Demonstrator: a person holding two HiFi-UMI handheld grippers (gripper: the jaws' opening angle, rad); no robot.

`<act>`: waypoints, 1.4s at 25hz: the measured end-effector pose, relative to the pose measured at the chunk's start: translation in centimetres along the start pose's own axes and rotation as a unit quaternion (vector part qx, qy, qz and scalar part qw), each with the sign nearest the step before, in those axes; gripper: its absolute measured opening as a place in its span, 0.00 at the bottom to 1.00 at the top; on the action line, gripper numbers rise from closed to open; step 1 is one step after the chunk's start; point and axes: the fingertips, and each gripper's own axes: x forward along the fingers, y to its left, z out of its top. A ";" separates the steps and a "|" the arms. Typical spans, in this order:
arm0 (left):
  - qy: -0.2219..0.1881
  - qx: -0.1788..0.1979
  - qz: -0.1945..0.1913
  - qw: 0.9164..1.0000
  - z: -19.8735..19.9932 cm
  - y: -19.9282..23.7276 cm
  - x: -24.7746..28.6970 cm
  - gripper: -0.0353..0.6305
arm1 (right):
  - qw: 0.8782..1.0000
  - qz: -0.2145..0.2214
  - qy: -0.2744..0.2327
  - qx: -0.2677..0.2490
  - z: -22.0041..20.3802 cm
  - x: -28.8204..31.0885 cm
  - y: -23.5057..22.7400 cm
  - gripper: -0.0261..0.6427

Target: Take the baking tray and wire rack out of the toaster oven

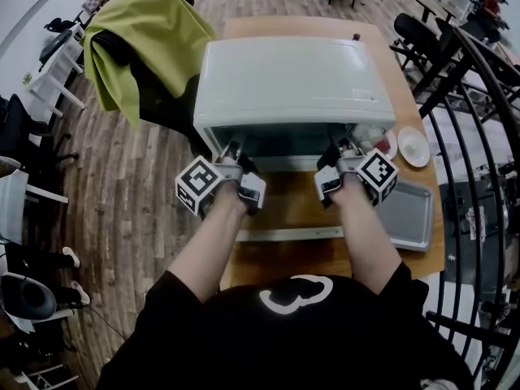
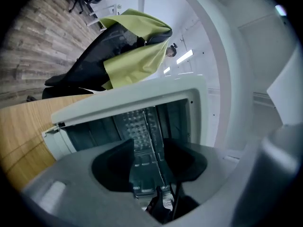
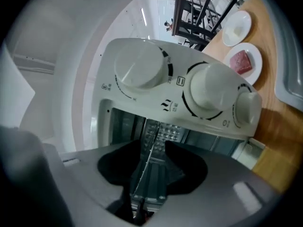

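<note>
The white toaster oven [image 1: 292, 80] stands on a wooden table with its door [image 1: 288, 210] folded down flat. Both grippers reach level into its mouth. My left gripper [image 1: 231, 154] is at the left end of the opening and my right gripper [image 1: 340, 151] at the right end, below the knobs [image 3: 203, 89]. In each gripper view a thin bar of the wire rack [image 2: 150, 136] [image 3: 150, 145] runs through the gap between the dark pads. Both the left gripper [image 2: 147, 162] and the right gripper [image 3: 151, 167] are open, pads apart from the bar. A grey baking tray [image 1: 404, 214] lies on the table to the right of the door.
Two small plates [image 1: 413, 146] sit at the table's right edge, one bearing a red piece [image 3: 241, 60]. A chair draped with a green cloth [image 1: 142, 39] stands left of the oven. Black railings [image 1: 479, 136] run along the right.
</note>
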 end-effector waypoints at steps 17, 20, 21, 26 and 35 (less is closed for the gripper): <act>-0.009 -0.023 -0.008 1.000 1.0 1.0 3.3 0.21 | 0.999 0.026 -0.013 0.032 0.3 3.7 -0.5 0.14; -0.009 -0.018 -0.012 1.000 1.1 0.7 3.6 0.16 | 0.999 0.033 -0.014 0.029 0.4 3.9 -0.2 0.09; -0.008 -0.017 -0.014 1.000 1.1 0.6 3.7 0.14 | 0.999 0.035 -0.015 0.028 0.4 3.9 -0.2 0.06; -0.005 -0.018 -0.014 1.000 1.1 0.4 3.6 0.09 | 0.999 0.034 -0.014 0.027 0.3 3.6 -0.2 0.06; 0.004 -0.021 -0.010 1.000 0.9 0.3 3.2 0.08 | 0.999 0.030 -0.011 0.023 0.2 3.3 0.1 0.06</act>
